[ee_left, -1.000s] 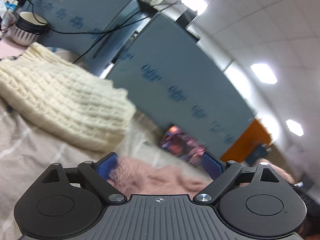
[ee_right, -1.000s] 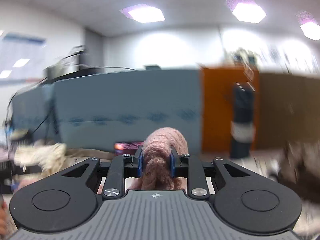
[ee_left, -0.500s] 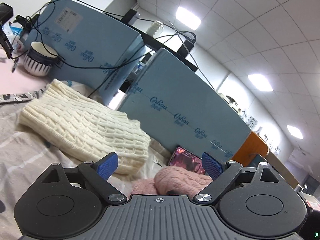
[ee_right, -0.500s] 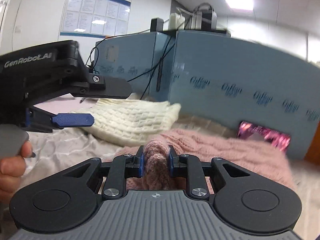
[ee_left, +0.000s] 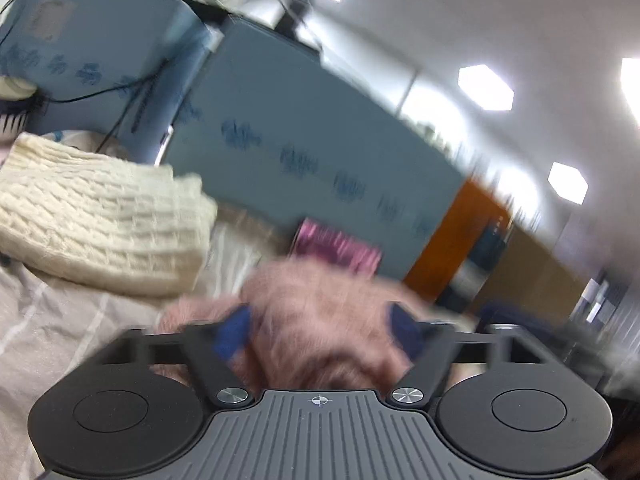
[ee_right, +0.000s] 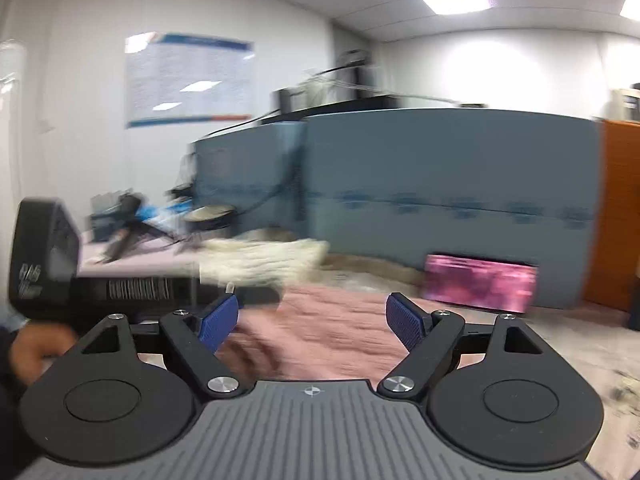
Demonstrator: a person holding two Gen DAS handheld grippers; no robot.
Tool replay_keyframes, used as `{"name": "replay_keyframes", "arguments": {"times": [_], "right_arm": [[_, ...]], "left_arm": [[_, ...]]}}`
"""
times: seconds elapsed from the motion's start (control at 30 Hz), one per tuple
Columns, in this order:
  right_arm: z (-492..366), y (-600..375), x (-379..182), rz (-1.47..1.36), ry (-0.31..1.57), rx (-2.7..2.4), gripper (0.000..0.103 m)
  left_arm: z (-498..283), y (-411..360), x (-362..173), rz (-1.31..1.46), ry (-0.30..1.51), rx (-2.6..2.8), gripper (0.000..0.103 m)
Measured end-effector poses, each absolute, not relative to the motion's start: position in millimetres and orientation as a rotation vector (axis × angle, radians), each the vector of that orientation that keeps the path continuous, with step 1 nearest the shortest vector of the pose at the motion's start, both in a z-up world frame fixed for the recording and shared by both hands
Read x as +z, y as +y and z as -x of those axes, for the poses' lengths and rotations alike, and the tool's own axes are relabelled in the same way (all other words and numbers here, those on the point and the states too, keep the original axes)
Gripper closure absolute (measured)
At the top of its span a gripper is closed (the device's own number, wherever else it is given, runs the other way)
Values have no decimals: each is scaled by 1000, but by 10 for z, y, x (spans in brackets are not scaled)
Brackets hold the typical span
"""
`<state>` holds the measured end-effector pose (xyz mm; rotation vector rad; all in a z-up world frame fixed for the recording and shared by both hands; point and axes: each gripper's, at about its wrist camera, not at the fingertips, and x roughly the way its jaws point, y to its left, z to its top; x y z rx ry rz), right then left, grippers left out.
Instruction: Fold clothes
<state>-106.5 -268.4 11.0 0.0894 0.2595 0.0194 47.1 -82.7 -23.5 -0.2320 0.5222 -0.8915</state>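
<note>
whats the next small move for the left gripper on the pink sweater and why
Probably close the left gripper on the pink sweater: its jaws stand open with the knit bunched between them, and the right gripper is open, holding nothing. The blur leaves the depth of the bite unclear.

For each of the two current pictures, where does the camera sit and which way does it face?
Left wrist: on the left gripper, looking along its open fingers over the pink sweater toward the cream sweater.
Right wrist: on the right gripper, open above the pink sweater; the person's hand holding the left gripper shows.
Shared: both sweaters, the blue partition and a pink screen.
</note>
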Motion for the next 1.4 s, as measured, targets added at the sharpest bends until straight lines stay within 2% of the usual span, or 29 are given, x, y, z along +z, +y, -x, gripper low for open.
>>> {"name": "replay_keyframes", "arguments": {"times": [0.03, 0.07, 0.2, 0.27, 0.33, 0.37, 0.4, 0.43, 0.47, 0.57, 0.63, 0.7, 0.73, 0.77, 0.87, 0.93, 1.03, 1.13, 1.27, 1.4], "right_arm": [[1080, -2768, 93, -118, 269, -10, 23], [1089, -2845, 75, -144, 278, -37, 23], [1078, -3057, -18, -206, 321, -104, 23], [1051, -3133, -72, -240, 346, -93, 23], [978, -3188, -137, -294, 385, -75, 23], [934, -3213, -171, -323, 406, -64, 23], [886, -3238, -206, -356, 431, -56, 23], [832, -3264, -241, -393, 458, -48, 23], [773, -3289, -274, -432, 480, -42, 23], [630, -3366, -369, -549, 520, -16, 25], [540, -3395, -425, -607, 547, -17, 33], [474, -3390, -469, -635, 567, -30, 43], [449, -3378, -482, -636, 573, -45, 45], [429, -3362, -485, -632, 574, -56, 45], [383, -3307, -465, -608, 566, -72, 50], [360, -3271, -433, -596, 562, -76, 58], [391, -3200, -289, -575, 523, -50, 65], [425, -3143, -67, -556, 439, 19, 66], [356, -3052, 240, -532, 313, 131, 66], [-31, -2821, 423, -525, 263, 192, 66]], "left_arm": [[-466, -878, -277, 189, 526, -869, 73], [-455, -893, -306, 164, 516, -847, 83], [-434, -650, -259, 200, 439, -740, 84], [-517, -554, -286, 205, 468, -670, 83], [-598, -514, -343, 226, 513, -636, 76], [-618, -509, -374, 246, 535, -626, 63], [-635, -503, -399, 265, 553, -613, 55], [-646, -491, -408, 280, 559, -596, 37], [-661, -479, -416, 295, 568, -582, 27], [-761, -457, -465, 369, 637, -626, 27], [-791, -456, -517, 409, 680, -683, 27], [-787, -513, -552, 398, 689, -708, 28], [-770, -534, -557, 394, 679, -715, 35], [-754, -552, -559, 391, 669, -724, 52], [-717, -550, -532, 399, 633, -745, 67], [-676, -500, -462, 423, 595, -761, 70], [-598, -391, -305, 470, 518, -798, 72], [-515, -276, -135, 514, 434, -834, 72], [-399, -42, 259, 490, 222, -822, 71], [-675, 151, 385, 483, 160, -699, 71]]}}
